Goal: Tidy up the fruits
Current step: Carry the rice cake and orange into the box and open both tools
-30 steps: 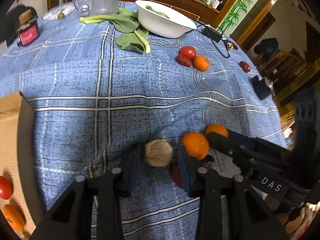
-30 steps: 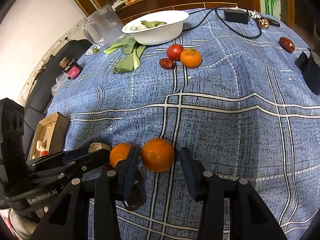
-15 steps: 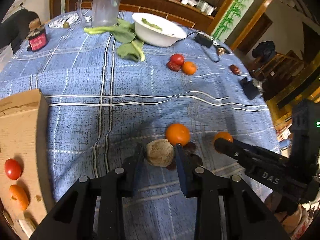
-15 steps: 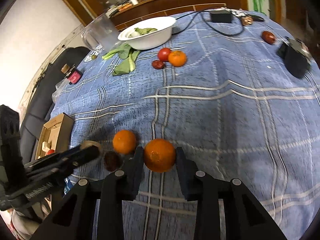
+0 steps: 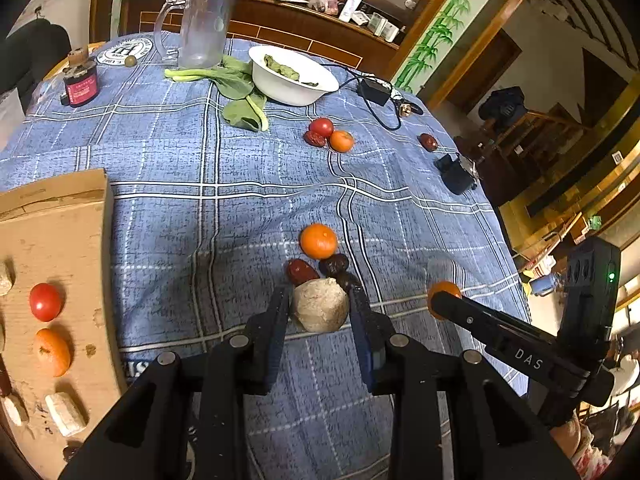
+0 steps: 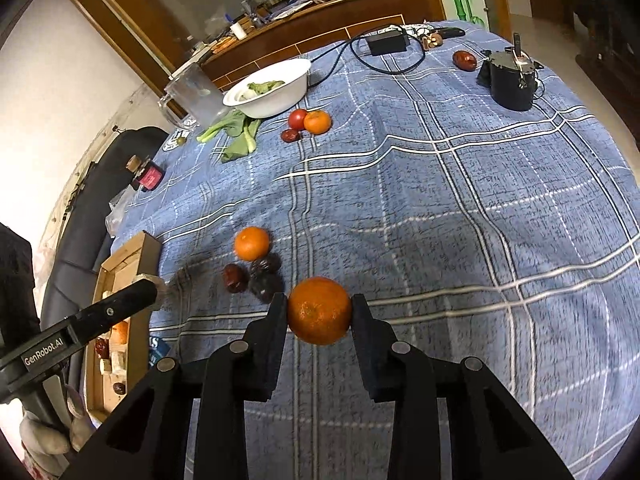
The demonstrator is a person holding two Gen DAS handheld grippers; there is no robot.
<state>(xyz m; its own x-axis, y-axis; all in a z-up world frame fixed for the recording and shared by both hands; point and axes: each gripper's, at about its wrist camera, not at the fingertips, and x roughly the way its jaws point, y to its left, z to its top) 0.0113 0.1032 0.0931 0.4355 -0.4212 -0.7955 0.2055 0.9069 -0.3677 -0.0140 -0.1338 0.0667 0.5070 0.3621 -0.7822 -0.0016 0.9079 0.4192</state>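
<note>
My left gripper (image 5: pixel 320 312) is shut on a pale brown lumpy fruit (image 5: pixel 319 310) and holds it above the blue checked tablecloth (image 5: pixel 200 208). My right gripper (image 6: pixel 319 312) is shut on an orange (image 6: pixel 319 310), also lifted; it shows in the left wrist view (image 5: pixel 442 290). Below lie another orange (image 5: pixel 318 241) and three dark red dates (image 5: pixel 301 271). A cardboard box (image 5: pixel 56 264) at the left holds a tomato (image 5: pixel 45 301), an orange (image 5: pixel 52 352) and pale pieces. Farther back lie a tomato (image 5: pixel 322 127), a date and a small orange (image 5: pixel 341 141).
A white bowl (image 5: pixel 294 76) with greens, leafy vegetables (image 5: pixel 236 92), a glass jug (image 5: pixel 202 32) and a small jar (image 5: pixel 80 82) stand at the back. A black adapter with cable (image 5: pixel 374 92), a lone date (image 5: pixel 429 142) and a black device (image 5: pixel 456 174) are at the right.
Both grippers closed on their fruit and lifted them away from the cloth. The second orange and the dates stay on the table. The cardboard box has come further into the left wrist view.
</note>
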